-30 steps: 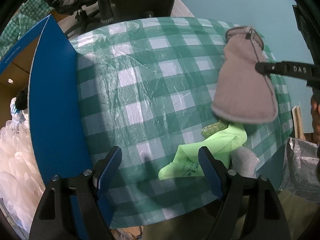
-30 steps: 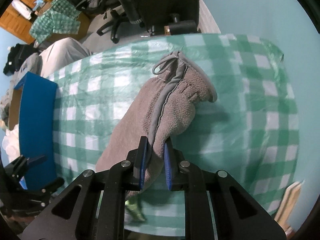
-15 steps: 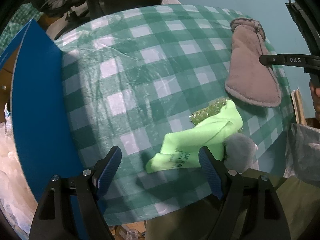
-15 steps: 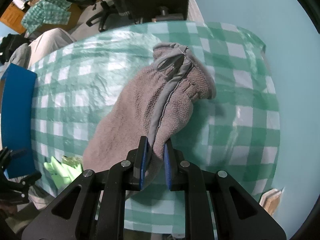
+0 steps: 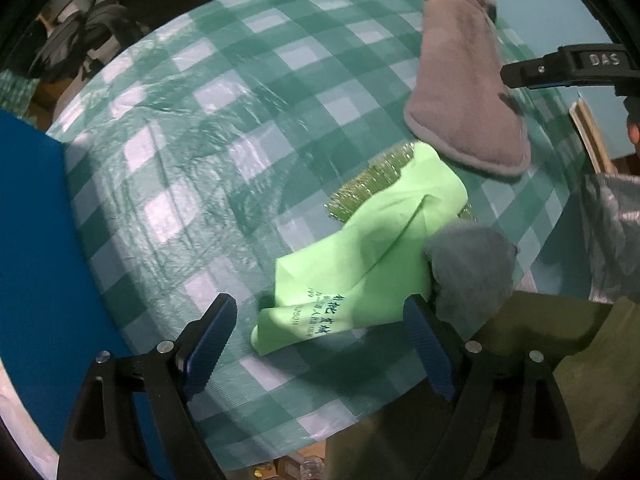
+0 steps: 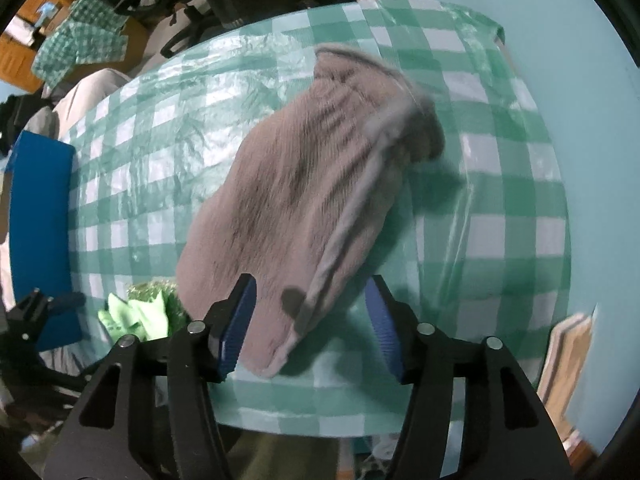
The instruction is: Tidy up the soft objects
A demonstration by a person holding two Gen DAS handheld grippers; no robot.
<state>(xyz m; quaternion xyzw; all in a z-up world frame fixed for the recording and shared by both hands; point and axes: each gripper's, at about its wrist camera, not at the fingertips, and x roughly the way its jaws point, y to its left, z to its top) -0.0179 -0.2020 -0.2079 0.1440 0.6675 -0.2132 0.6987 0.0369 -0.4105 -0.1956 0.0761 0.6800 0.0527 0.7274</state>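
Grey mitten [image 6: 316, 184] lying flat on the right of the checked tablecloth [image 6: 500, 240], near end between my right gripper's [image 6: 310, 320] wide-spread jaws, green cloth [image 5: 372, 256] just nearer, my left gripper [image 5: 320, 344] gaping over it, holding nothing, blue box [image 5: 36, 264] far left.

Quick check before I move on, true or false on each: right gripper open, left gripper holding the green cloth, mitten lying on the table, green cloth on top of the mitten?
1. The right gripper is open. True.
2. The left gripper grips the green cloth. False: it is open, gripping nothing.
3. The grey mitten lies on the checkered table. True.
4. The green cloth covers the mitten. False: it lies beside the mitten, over a glittery green scrubber.
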